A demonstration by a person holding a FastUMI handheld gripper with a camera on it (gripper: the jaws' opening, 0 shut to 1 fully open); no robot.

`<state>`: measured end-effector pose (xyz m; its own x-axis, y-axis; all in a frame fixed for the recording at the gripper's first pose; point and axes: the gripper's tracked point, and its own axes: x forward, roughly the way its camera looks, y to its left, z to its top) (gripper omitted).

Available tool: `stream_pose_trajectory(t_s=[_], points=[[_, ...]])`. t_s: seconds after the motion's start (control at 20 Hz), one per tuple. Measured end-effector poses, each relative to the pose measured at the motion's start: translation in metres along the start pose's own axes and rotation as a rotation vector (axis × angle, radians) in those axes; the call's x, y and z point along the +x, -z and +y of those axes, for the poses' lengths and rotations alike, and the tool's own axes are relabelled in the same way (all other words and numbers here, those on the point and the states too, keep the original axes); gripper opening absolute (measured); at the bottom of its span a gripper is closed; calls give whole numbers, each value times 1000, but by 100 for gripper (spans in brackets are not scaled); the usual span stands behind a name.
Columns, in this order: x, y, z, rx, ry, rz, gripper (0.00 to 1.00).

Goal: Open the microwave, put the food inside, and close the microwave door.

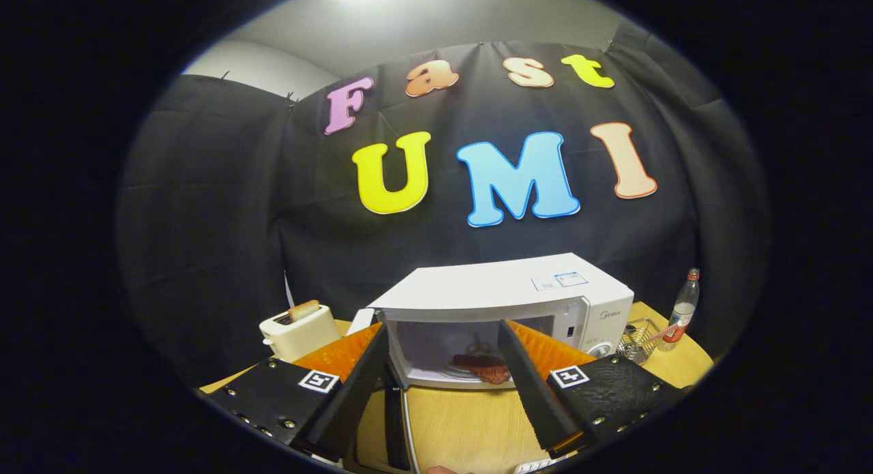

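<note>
A white microwave (518, 290) stands on the wooden table (470, 419), just beyond my fingers. Its door (395, 419) is swung open toward me and runs alongside my left finger. Inside the lit cavity a reddish-brown piece of food (481, 367) lies on the turntable. My gripper (443, 331) is open, its fingers spread wide in front of the cavity opening with nothing held between them. The right finger's tip covers part of the cavity's right side.
A cream toaster (300, 332) with a slice of toast in it sits left of the microwave. To the right are a small wire basket (638, 341) and a clear bottle (684, 310) near the table's edge.
</note>
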<state>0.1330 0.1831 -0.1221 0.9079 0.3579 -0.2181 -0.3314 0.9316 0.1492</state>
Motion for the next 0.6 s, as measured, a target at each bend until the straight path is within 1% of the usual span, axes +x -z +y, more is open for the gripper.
stream_pose_trajectory(t_s=[0.25, 0.6], points=[[-44, -2, 58, -22, -99, -8, 97], [-87, 22, 119, -70, -218, 15, 97]])
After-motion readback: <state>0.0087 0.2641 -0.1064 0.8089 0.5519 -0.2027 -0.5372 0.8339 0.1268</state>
